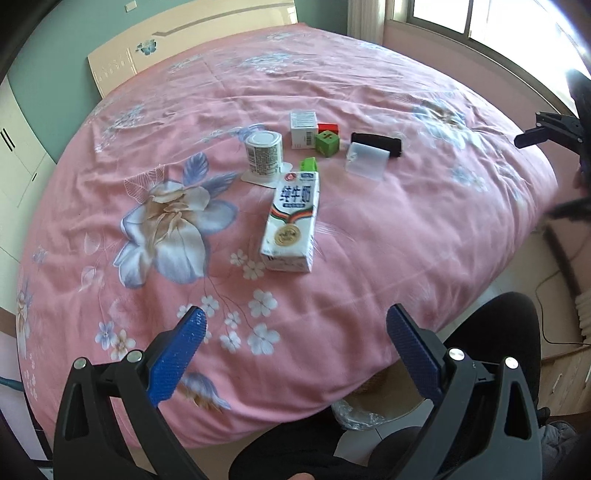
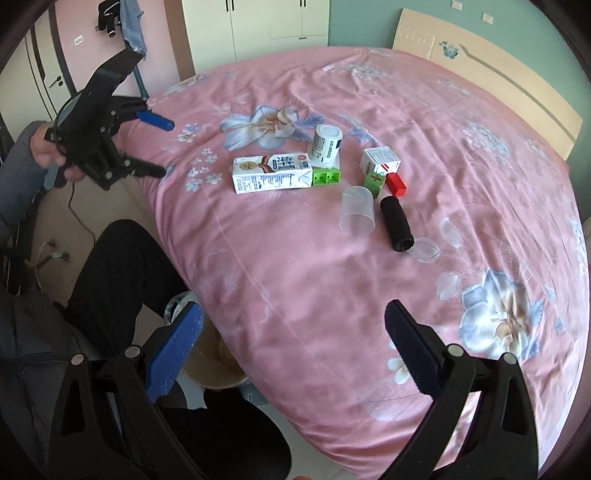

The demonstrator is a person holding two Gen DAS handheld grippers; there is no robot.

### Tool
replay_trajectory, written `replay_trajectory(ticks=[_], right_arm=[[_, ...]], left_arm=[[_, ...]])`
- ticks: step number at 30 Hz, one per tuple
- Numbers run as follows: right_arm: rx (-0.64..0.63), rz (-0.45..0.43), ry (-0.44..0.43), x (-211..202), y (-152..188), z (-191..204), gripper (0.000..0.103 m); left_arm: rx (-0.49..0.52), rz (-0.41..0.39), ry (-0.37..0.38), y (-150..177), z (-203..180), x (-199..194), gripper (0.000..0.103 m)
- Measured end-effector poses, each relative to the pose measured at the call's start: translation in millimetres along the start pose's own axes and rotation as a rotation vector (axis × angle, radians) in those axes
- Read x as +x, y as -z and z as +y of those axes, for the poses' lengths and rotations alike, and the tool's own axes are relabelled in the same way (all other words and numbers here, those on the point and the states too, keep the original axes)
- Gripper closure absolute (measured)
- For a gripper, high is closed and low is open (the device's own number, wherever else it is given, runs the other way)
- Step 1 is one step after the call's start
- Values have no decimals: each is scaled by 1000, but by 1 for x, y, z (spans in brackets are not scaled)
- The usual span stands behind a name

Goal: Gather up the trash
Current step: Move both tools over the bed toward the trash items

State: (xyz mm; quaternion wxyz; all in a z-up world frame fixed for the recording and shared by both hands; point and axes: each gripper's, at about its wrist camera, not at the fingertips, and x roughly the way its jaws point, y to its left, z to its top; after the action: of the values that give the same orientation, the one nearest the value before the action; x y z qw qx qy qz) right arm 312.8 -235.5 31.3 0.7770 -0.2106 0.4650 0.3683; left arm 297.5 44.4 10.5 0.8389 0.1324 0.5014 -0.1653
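A white milk carton [image 1: 291, 221] [image 2: 271, 173] lies on its side on the pink floral bed. Beyond it stand a small tin can [image 1: 264, 153] [image 2: 325, 146], a white box [image 1: 303, 129] [image 2: 378, 158], a green cube [image 1: 327, 144] [image 2: 373, 181], a red block [image 1: 328, 128] [image 2: 396, 184], a clear plastic cup [image 1: 367, 160] [image 2: 357, 216] and a black roll [image 1: 376, 144] [image 2: 397, 224]. My left gripper [image 1: 295, 328] [image 2: 160, 147] is open and empty, over the bed's near edge. My right gripper [image 2: 293, 321] is open and empty, short of the cup.
A bin lined with a plastic bag [image 1: 373, 402] [image 2: 218, 362] stands on the floor by the bed's edge, next to the person's black-trousered legs [image 2: 122, 280]. A headboard [image 2: 491, 85] and wardrobes [image 2: 258, 26] stand beyond the bed. A window [image 1: 498, 26] is at the right.
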Motion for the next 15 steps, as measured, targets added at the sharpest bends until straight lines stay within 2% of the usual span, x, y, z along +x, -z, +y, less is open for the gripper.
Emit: replay_trajectory(ticks=[2, 8, 15], right_arm=[[-3, 17, 2, 5, -3, -6, 6], [-29, 46, 32, 16, -15, -24, 6], [-31, 68, 32, 25, -35, -52, 6]], left_arm=[[1, 7, 13, -7, 3, 3, 4], [48, 3, -33, -24, 2, 13, 4], [88, 48, -40, -45, 6, 36, 4]])
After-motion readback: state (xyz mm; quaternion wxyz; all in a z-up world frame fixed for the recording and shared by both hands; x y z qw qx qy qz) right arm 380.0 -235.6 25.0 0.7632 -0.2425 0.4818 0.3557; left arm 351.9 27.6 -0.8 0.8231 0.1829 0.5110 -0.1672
